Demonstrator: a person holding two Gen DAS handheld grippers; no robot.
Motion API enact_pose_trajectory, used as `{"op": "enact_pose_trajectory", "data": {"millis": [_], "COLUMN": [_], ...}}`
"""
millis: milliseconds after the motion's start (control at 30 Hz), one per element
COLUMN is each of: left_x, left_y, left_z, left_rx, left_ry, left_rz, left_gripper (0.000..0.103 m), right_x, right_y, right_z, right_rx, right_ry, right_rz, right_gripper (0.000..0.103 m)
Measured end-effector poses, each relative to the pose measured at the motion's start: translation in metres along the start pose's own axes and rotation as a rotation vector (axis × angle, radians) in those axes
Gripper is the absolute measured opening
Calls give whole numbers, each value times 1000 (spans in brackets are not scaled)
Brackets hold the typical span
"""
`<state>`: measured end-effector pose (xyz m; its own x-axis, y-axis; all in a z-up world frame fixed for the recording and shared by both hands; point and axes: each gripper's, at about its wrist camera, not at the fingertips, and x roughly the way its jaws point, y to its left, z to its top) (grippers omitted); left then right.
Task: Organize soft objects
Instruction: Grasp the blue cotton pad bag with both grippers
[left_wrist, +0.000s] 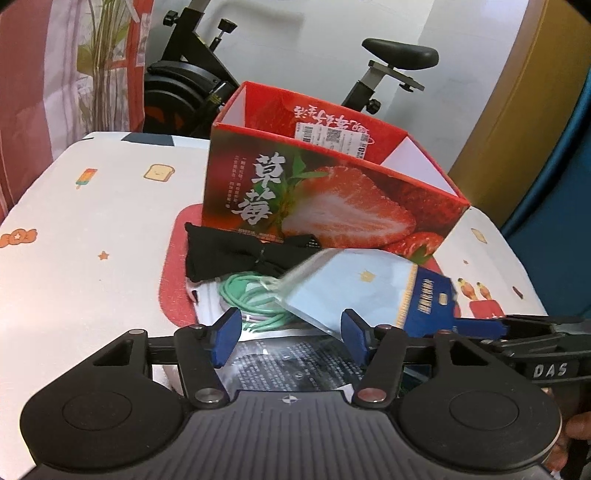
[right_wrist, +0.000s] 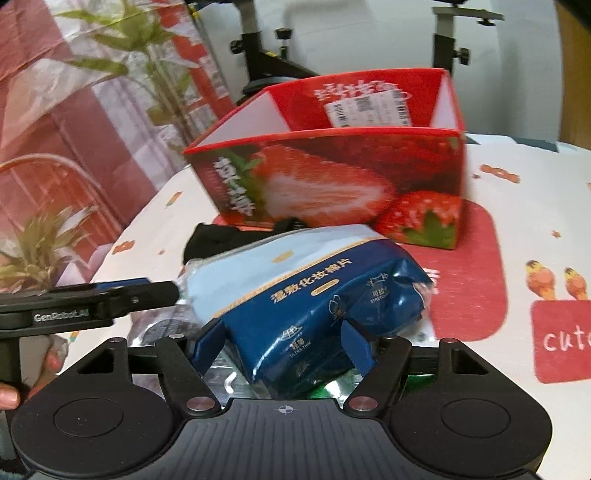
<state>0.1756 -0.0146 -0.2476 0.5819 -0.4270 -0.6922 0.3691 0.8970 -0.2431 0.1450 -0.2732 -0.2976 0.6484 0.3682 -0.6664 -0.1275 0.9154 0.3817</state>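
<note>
My right gripper (right_wrist: 282, 339) is shut on a blue pack of cotton pads (right_wrist: 314, 288), held tilted above the table in front of the red strawberry box (right_wrist: 332, 177). In the left wrist view the same pack (left_wrist: 369, 291) hangs from the right gripper (left_wrist: 480, 325), its clear end reaching between the fingers of my left gripper (left_wrist: 290, 328), which stands open. A coiled green cable (left_wrist: 251, 295) and a silver foil packet (left_wrist: 291, 362) lie under the left gripper. A black cloth (left_wrist: 229, 254) lies against the open-topped box (left_wrist: 332, 199).
A red mat (right_wrist: 469, 277) lies under the box on a white patterned tablecloth (left_wrist: 92, 229). An exercise bike (left_wrist: 199, 85) stands behind the table. A potted plant (right_wrist: 155, 74) and a red-and-white curtain (left_wrist: 26, 92) are at the left.
</note>
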Motion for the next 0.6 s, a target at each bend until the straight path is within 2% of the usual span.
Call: {"op": "enact_pose_trajectory", "data": {"millis": [233, 333, 433, 600], "left_x": [2, 3, 3, 4], "left_y": [-2, -1, -1, -4], "left_z": [-2, -2, -2, -2], "left_rx": [1, -8, -9, -20], "left_ry": [4, 8, 11, 22], "left_rz": [-15, -14, -20, -48], "left_gripper": [61, 61, 60, 60], "right_x": [3, -5, -15, -14], "right_y": [21, 19, 10, -20], "right_z": [1, 3, 9, 23], "right_rx": [-61, -66, -41, 15], "right_ry": [17, -10, -53, -95], "right_rz": [77, 64, 47, -15], "right_gripper": [67, 68, 75, 75]}}
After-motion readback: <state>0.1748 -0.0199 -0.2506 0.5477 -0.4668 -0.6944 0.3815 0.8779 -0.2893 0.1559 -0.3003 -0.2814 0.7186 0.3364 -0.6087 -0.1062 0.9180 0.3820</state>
